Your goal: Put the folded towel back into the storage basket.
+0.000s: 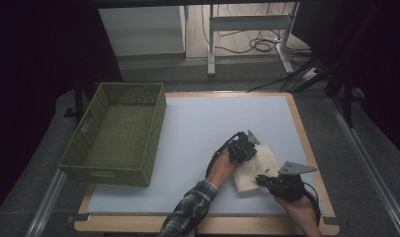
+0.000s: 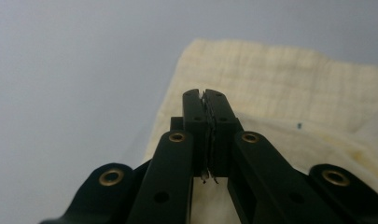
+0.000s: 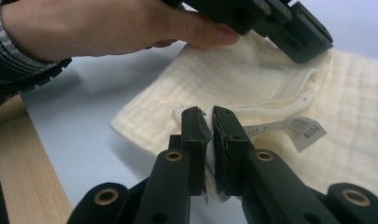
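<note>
Both your grippers sit on the folded cream waffle-weave cloth (image 1: 254, 170).
Cloth lies at the table's (image 1: 197, 128) four o'clock; left gripper (image 2: 206, 95) pressed together, right gripper (image 3: 206, 114) pinching its edge.

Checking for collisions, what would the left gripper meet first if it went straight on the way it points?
Probably the cream cloth: the left gripper, jaws shut, points at it, beyond it bare table.

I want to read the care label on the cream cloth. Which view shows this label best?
The right gripper view: the white label with its barcode sticks out beside the right claw. In the high view the cloth is small; in the left gripper view only its weave is clear.
</note>
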`<act>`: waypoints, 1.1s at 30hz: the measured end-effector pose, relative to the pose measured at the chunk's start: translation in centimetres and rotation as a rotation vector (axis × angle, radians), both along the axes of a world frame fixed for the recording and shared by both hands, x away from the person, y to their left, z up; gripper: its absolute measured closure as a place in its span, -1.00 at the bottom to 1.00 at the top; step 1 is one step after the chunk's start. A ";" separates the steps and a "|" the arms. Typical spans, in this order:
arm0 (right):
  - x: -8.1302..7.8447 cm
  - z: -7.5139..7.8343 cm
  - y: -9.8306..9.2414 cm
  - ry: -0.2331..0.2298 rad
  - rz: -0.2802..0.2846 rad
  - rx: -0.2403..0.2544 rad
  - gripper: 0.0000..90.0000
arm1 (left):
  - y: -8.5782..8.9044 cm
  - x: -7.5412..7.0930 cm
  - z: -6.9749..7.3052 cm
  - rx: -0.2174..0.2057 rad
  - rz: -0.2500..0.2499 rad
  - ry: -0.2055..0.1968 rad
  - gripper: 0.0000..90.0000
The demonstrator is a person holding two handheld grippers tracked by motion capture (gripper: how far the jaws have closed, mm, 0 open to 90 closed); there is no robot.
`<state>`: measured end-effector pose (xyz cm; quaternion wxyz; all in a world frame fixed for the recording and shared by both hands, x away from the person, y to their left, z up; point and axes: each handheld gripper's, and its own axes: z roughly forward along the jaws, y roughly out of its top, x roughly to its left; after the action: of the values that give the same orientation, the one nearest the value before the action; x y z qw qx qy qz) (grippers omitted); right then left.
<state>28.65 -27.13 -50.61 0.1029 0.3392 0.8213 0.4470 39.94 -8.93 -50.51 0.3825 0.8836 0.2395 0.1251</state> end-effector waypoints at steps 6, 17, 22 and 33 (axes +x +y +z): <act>0.2 1.2 -0.9 -0.031 -0.034 0.011 0.85 | 0.1 0.2 1.8 -0.061 0.025 -0.049 0.97; 1.2 0.2 -3.5 -0.009 -0.130 0.002 0.85 | -2.1 1.5 0.6 -0.065 0.030 -0.035 0.96; 1.2 -0.2 -4.4 -0.013 -0.170 -0.005 0.63 | -2.4 1.6 0.2 -0.067 0.029 -0.010 0.77; 0.9 1.5 -8.0 -0.042 -0.272 -0.065 0.46 | 0.6 0.7 1.4 -0.082 0.099 -0.042 0.10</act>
<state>29.55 -35.13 -49.08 0.1909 0.4344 0.7795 0.4090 40.60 -8.28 -49.06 0.4165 0.8516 0.2796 0.1524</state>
